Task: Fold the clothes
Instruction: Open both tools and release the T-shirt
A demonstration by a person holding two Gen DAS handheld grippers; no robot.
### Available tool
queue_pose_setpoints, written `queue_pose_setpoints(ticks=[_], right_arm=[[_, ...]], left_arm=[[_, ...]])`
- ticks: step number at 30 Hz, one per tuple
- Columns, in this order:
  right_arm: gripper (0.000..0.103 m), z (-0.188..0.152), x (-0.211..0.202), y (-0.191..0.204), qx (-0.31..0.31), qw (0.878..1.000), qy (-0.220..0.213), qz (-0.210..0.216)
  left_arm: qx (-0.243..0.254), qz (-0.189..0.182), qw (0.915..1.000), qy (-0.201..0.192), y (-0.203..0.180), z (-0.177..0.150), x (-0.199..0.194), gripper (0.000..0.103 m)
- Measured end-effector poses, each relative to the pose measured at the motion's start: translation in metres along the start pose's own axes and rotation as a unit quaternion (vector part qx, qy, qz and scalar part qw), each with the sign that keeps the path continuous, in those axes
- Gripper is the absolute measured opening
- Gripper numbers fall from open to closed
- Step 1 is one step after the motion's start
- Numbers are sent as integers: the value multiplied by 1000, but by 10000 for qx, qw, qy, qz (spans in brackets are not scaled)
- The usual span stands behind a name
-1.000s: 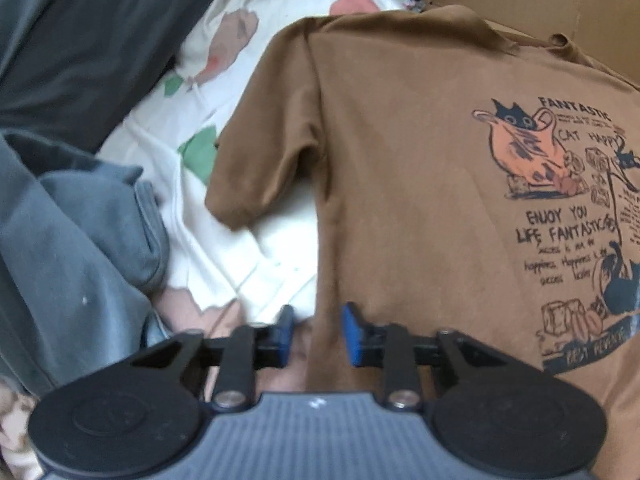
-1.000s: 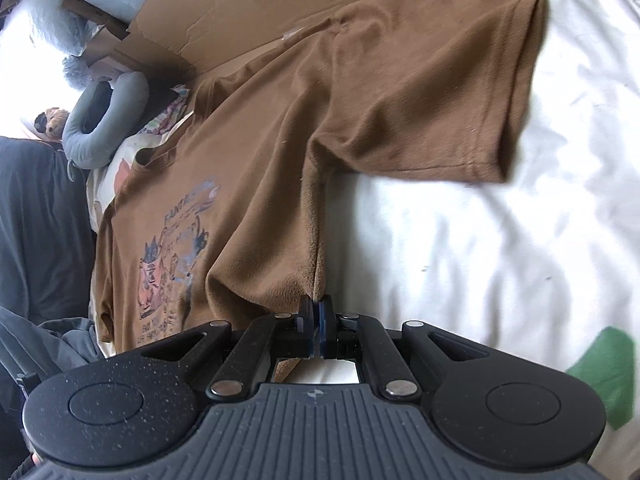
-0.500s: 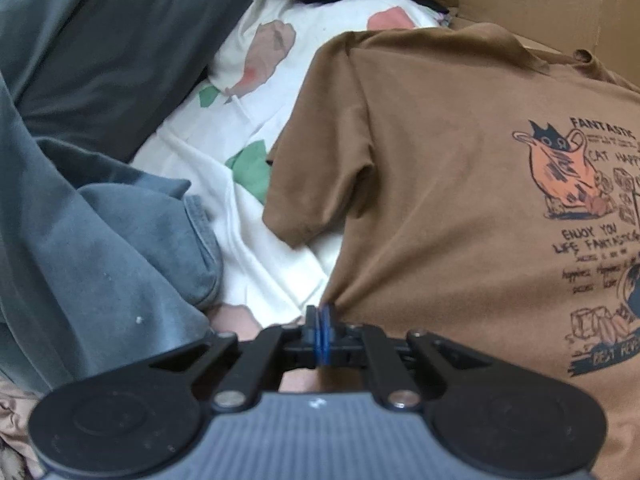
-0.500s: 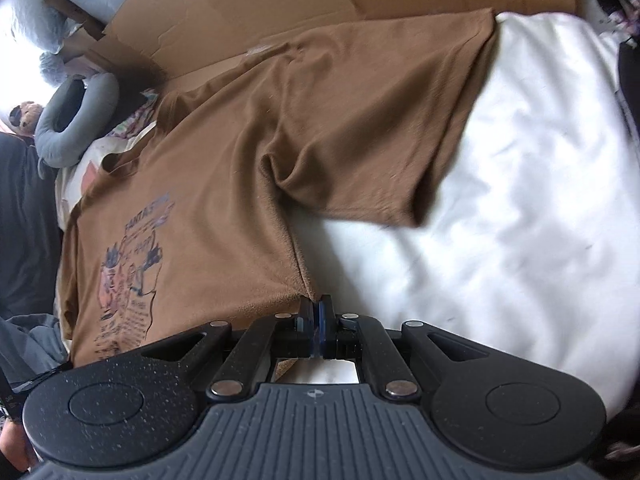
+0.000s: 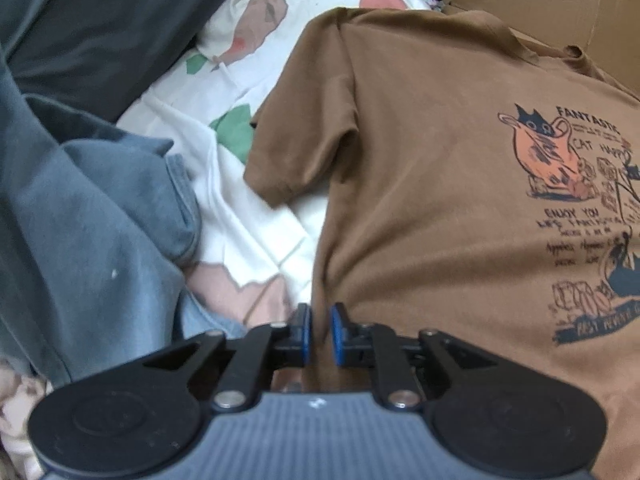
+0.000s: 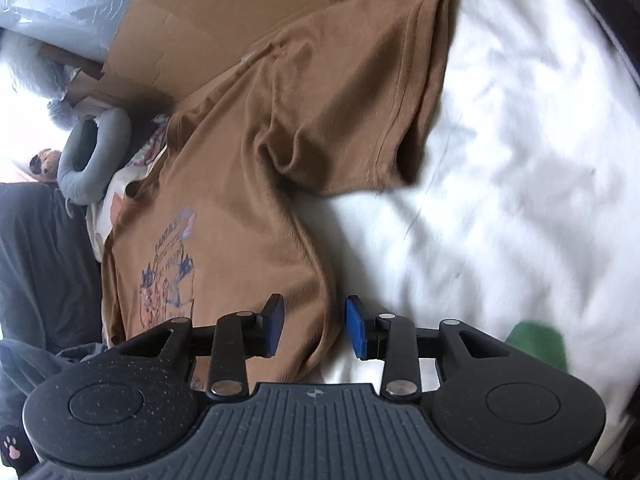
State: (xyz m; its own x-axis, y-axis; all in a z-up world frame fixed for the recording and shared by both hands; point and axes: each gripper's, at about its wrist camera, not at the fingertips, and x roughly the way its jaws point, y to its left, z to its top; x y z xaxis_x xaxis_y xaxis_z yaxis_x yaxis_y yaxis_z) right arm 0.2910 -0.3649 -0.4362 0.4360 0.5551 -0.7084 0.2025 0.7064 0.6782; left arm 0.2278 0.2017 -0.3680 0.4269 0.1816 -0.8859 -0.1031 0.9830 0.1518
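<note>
Two hand-held grippers: both at the shirt's lower edge.
Shirt: brown, print side up, spread flat on a white sheet; top edge against cardboard.
Left hand-held gripper: pads slightly parted, hem edge between them, not clamped.
Right hand-held gripper: jaws wide apart, straddling the hem corner, gripping nothing.
Grey garment: heaped left of the shirt.
</note>
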Motion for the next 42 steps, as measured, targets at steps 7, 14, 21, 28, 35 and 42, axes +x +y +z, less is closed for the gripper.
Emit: queue_pose_setpoints(ticks=[7, 14, 21, 28, 35, 42], right_arm=[[19, -17, 10, -2, 84, 10000, 10, 50], [3, -21, 1, 8, -164, 9998, 91, -25], [2, -20, -16, 12, -231, 9991, 217, -278], [10, -17, -36, 3, -235, 9981, 185, -545], [31, -6, -58, -13, 153, 9982, -427, -400], [36, 9, -59, -29, 721, 9923, -967, -272]], left_arm=[[-15, -23, 10000, -7, 4, -13, -11, 14], [-30, -43, 10000, -17, 8, -26, -22, 3], [-41, 59, 10000, 41, 12, -24, -28, 2], [-52, 187, 9997, 115, 17, -20, -32, 12], [-114, 236, 9996, -94, 15, -3, -43, 30], [-137, 233, 9991, -328, 13, 17, -44, 36]])
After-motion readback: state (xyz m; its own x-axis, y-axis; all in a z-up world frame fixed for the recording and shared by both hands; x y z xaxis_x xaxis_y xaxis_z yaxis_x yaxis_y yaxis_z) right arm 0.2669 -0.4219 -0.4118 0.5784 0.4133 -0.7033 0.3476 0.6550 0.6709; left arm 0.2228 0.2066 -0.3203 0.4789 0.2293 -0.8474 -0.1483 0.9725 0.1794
